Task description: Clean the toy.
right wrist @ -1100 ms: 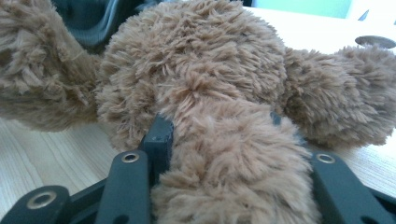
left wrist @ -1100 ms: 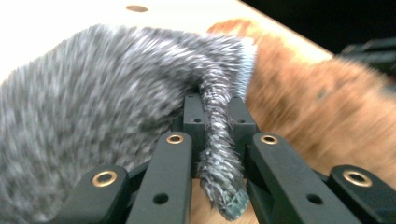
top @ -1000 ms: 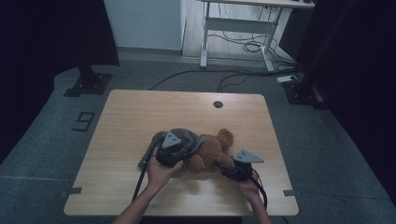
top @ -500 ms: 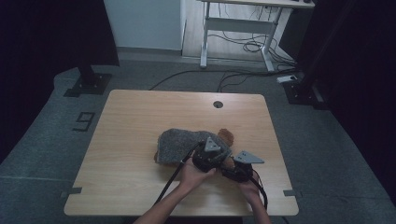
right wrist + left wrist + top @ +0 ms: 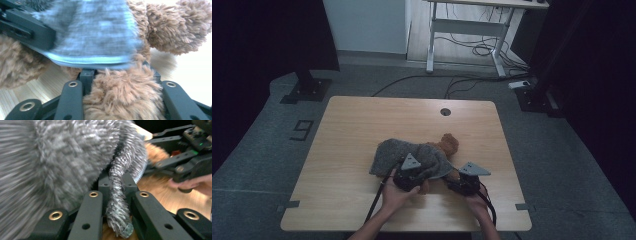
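grey cloth pinched in left gripper, bear limb btwn right gripper jaws

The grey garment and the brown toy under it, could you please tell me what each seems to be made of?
Grey garment: looks like a fuzzy knitted fabric, perhaps wool or fleece; ribbed loops and a matte nap show, with a smooth pale hem in the right gripper view.
Brown toy: looks like plush with a long shaggy synthetic pile; tufted, matte fibres.
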A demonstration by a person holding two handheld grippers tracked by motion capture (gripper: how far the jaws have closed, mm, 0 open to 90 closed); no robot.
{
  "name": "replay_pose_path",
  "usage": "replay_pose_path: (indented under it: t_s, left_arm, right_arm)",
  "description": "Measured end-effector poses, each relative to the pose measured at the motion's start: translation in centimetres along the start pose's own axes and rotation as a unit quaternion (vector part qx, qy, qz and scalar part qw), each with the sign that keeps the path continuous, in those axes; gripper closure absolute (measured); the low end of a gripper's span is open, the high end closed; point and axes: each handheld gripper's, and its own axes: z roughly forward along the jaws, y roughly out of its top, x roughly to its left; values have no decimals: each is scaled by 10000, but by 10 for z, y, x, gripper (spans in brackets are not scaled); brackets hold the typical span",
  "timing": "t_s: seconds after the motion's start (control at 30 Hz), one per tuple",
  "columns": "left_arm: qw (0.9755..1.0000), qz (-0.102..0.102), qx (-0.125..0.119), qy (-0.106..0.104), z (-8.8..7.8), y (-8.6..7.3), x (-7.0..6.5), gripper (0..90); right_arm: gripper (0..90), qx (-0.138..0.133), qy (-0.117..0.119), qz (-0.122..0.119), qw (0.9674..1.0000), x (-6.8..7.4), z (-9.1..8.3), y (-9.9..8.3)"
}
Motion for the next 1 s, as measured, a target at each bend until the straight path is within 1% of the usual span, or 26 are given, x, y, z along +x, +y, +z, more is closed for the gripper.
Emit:
replay_pose_path:
  t_s: [0.1,0.13,0.17,0.27,0.3,0.37,0.43,0.5,0.6,0.63,0.67,0.77,0.87,0.9,1.0]
  left_arm:
    - [9998,-29,-43,196,-14,-8,11,817]
    - [9994,-20,-64,340,-21,-11,16,818]
    - [9992,-34,-77,391,-25,-13,20,818]
    - [9987,-294,-199,357,-44,-20,36,822]
    - [9985,-315,-233,379,-47,-21,38,823]
    - [9978,-276,-307,524,-58,-23,41,822]
    - [9971,-302,-364,589,-67,-26,45,821]
    - [9960,-378,-447,676,-76,-30,51,821]
    - [9934,-562,-564,832,-89,-34,63,821]
    - [9927,-619,-600,840,-93,-35,65,821]
    - [9925,-634,-627,838,-95,-35,66,821]
    - [9931,-552,-632,816,-95,-33,62,821]
    - [9935,-417,-581,888,-91,-31,57,821]
    - [9933,-438,-576,900,-91,-31,59,821]
    - [9918,-604,-587,959,-96,-36,68,821]
  right_arm:
    - [574,-9,-9,-3,10000,0,0,0]
    - [575,-10,-6,3,10000,0,0,0]
    - [575,-15,1,28,10000,-1,-1,0]
    - [575,-34,73,78,9999,-2,-1,0]
    - [576,-48,70,80,9999,-2,-1,0]
    - [576,-44,59,82,9999,-1,-1,0]
    - [576,-37,58,91,9999,-2,-1,0]
    - [576,-35,51,86,9999,-2,-1,0]
    - [576,-33,42,96,9999,-3,-1,0]
    - [576,-37,41,99,9999,-3,-1,0]
    - [576,-38,37,94,9999,-3,-1,0]
    - [576,-48,21,103,9999,-3,-1,0]
    - [576,-44,-10,107,9999,-4,-1,-1]
    - [576,-47,-22,107,9999,-5,-1,-1]
    - [576,-53,-9,133,9999,-7,-2,-3]
